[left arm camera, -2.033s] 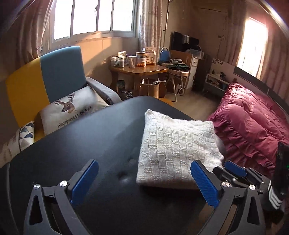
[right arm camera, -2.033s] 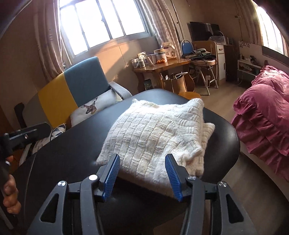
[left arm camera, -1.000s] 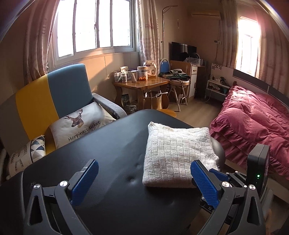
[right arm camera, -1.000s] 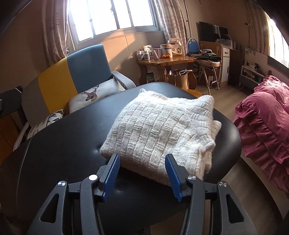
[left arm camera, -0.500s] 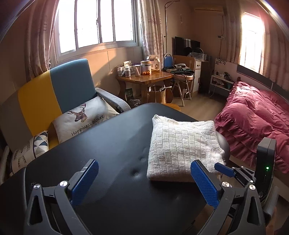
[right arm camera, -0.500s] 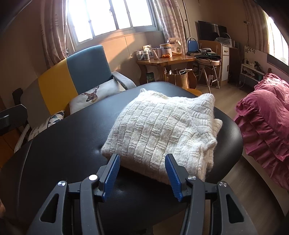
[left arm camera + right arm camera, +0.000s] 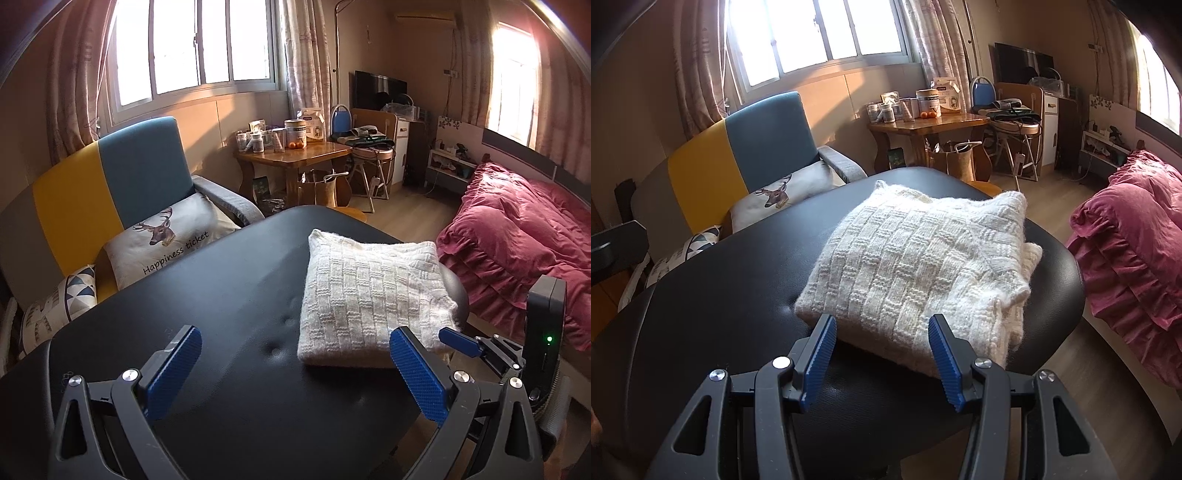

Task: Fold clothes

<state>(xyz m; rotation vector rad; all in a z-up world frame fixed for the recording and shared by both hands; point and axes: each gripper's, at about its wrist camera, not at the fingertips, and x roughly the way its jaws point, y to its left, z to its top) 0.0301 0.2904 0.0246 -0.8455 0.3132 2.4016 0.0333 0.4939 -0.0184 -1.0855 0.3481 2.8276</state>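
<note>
cream basket-weave knit sweater [image 7: 916,266] folded square ahead of jaws | both grippers' jaws apart, empty | fold looked finished

A sunlit bedroom with wooden floor and tan walls.

A wide window [image 7: 195,48] with patterned curtains [image 7: 299,55] lets bright daylight in; a second window [image 7: 511,81] glows on the right. Below the wide one stands an armchair [image 7: 110,184] in yellow and blue with a deer-print cushion [image 7: 170,240]. A wooden side table [image 7: 295,155] crowded with jars and tins sits in the corner, a dark television [image 7: 380,90] behind it. A bed [image 7: 517,229] with a crimson ruffled quilt fills the right side.
</note>
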